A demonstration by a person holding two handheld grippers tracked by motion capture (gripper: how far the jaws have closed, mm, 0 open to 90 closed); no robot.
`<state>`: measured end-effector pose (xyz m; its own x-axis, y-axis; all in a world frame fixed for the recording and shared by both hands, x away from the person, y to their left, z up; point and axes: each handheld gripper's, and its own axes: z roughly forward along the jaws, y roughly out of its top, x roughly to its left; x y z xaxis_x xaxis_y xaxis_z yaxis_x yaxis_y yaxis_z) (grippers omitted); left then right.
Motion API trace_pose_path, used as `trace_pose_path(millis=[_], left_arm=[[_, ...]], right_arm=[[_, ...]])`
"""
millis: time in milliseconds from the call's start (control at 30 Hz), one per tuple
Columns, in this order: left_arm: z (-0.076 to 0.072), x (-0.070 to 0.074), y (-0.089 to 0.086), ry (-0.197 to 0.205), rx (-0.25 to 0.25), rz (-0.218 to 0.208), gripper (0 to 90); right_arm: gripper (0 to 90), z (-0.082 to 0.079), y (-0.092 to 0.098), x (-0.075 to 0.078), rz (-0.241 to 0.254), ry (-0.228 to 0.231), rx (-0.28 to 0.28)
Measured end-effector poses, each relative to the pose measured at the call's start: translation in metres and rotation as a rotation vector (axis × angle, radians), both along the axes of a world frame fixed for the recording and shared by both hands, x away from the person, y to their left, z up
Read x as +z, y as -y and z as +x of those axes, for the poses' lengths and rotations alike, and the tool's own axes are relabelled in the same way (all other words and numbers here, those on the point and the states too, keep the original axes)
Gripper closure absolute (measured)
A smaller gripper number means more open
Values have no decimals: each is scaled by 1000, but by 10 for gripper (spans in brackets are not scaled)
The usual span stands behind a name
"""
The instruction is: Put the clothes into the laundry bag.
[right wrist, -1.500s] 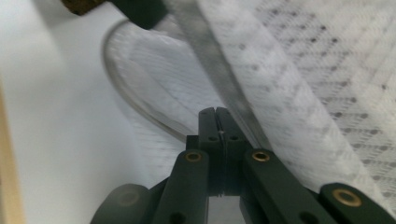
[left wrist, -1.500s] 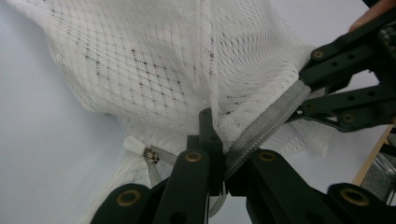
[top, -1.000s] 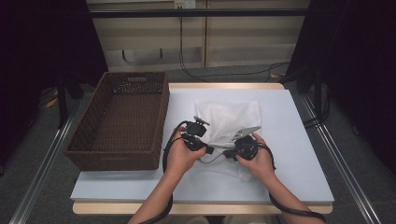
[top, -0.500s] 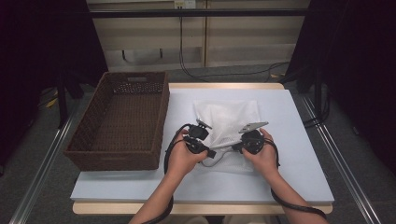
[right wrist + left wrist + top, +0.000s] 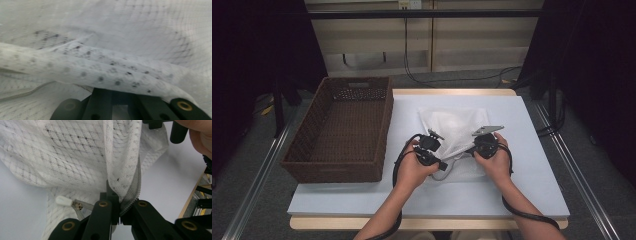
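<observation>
Left gripper (image 5: 117, 216): clamped on mesh bag (image 5: 454, 125) zipper edge.
Right gripper (image 5: 484, 145): clenched on the same bag's edge.
Basket (image 5: 384, 125): beside bag, apart.

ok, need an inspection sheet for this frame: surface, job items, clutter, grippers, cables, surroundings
Surface: pale blue table top, bare apart from the items below.
Job's things: white mesh zip bag lying mid-table, its near edge stretched between the two grippers; grey zipper with a white pull tab.
Clutter: brown wicker basket on the table's left part, looks empty.
Grippers: left gripper shut on the bag's zipper edge; right gripper shut on a fold of the mesh.
Cables: black cable loops from the left gripper, another trails from the right; more run on the floor behind.
Surroundings: beige cabinet behind, dark curtains at both sides.
</observation>
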<state>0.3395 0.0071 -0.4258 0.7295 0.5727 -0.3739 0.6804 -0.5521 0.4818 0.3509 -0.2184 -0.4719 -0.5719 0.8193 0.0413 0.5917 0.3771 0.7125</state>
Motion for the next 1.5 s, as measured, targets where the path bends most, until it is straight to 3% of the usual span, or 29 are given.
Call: trace_pose_path(millis=[300,567,700,767,967,1133,1300,1500], left_arm=[[0,2,-6,20,12,0,875],[2,7,-15,37,38,8,800],[2,9,-16,61,49,7,695],[1,9,-17,83,53,4,626],[0,7,-24,147,85,3,383],[-2,3,-31,184,99,22,239],[-2,0,-35,200,111,21,164],[0,-3,-29,190,71,32,104]], right_arm=[[900,-4,5,1,42,-42,20],[890,-22,10,9,62,-66,50],[870,-30,13,13,64,-90,71],[859,-35,14,15,50,-74,77],[819,-48,21,21,51,-83,77],[776,-57,27,24,55,-87,79],[725,-63,30,22,39,-91,70],[666,-66,31,24,33,-94,46]])
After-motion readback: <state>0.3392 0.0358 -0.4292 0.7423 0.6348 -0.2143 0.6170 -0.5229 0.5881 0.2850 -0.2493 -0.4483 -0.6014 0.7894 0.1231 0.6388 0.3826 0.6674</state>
